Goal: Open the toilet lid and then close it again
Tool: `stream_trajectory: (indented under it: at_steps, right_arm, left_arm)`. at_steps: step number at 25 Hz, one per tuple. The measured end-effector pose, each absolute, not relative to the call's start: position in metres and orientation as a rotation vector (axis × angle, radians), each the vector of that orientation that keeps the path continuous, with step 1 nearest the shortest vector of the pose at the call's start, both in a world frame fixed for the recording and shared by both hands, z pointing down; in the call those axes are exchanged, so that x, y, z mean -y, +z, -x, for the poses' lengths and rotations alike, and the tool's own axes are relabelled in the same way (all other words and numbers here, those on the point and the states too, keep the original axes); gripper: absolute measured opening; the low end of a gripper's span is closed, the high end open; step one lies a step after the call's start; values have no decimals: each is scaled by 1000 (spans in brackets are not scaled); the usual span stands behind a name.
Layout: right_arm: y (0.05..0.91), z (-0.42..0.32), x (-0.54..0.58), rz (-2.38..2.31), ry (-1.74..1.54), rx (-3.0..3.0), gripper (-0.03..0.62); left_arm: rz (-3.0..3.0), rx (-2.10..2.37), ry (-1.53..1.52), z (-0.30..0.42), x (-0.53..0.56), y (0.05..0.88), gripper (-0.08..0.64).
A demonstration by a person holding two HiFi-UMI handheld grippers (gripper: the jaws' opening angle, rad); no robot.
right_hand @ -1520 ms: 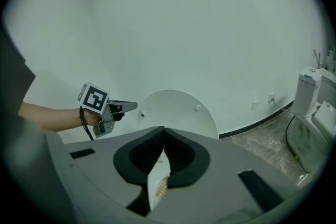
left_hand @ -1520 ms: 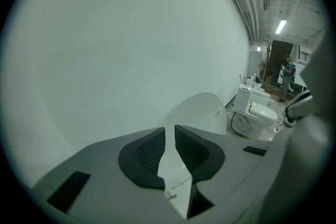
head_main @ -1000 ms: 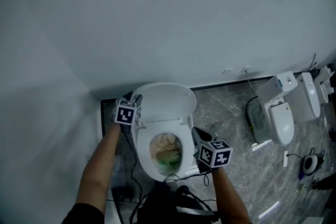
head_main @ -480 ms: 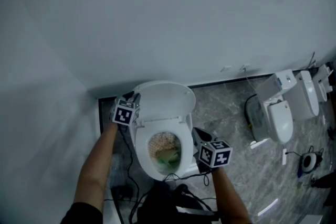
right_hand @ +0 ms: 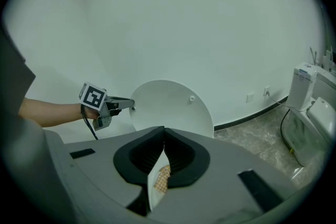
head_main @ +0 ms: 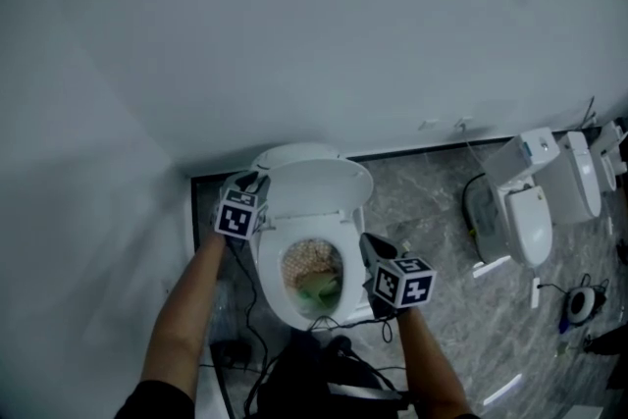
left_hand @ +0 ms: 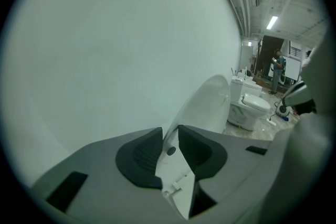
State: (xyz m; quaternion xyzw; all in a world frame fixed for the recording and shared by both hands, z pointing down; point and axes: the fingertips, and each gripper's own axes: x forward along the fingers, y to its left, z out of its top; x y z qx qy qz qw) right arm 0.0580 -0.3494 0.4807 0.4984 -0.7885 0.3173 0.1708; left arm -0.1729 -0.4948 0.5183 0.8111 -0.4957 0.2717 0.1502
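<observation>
The white toilet lid (head_main: 319,186) stands raised over the open bowl (head_main: 312,282), tipped a little away from the wall. My left gripper (head_main: 257,180) is at the lid's left edge. In the left gripper view the lid's rim (left_hand: 210,105) runs between the two dark pads (left_hand: 142,152), which press on it. The right gripper view shows the lid (right_hand: 168,107) as a round disc with the left gripper (right_hand: 113,106) on its left rim. My right gripper (head_main: 368,245) hangs by the bowl's right side, shut and holding nothing.
Two more white toilets (head_main: 535,211) stand on the grey stone floor at the right, with cables near them. A black cable runs down the left of the bowl. A dark bundle (head_main: 324,378) lies at the person's feet. The white wall is close behind.
The left gripper's jaws have come together on the lid's left edge. The lid has tipped forward off the wall, so the part behind it now shows. The right gripper has stayed put.
</observation>
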Motion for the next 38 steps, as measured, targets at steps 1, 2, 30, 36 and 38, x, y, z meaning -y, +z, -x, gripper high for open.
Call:
stream_trajectory:
  at_steps: [1, 2, 30, 36, 38]
  right_arm:
    - [480, -57, 349, -1412, 899, 2245, 11]
    - [479, -56, 348, -1408, 898, 2251, 11]
    - [478, -39, 347, -1372, 726, 2313, 83]
    - [485, -48, 343, -1382, 617, 2277, 141]
    - [487, -50, 340, -1362, 597, 2284, 151]
  left_arm:
    - [-2332, 1423, 778, 172, 490, 518, 106]
    - [-2334, 1422, 780, 172, 486, 518, 106]
    - [-2316, 1358, 814, 151, 361, 536, 114]
    - [-2305, 1369, 830, 150, 346, 542, 115]
    - [-2297, 1378, 834, 149, 342, 544, 115]
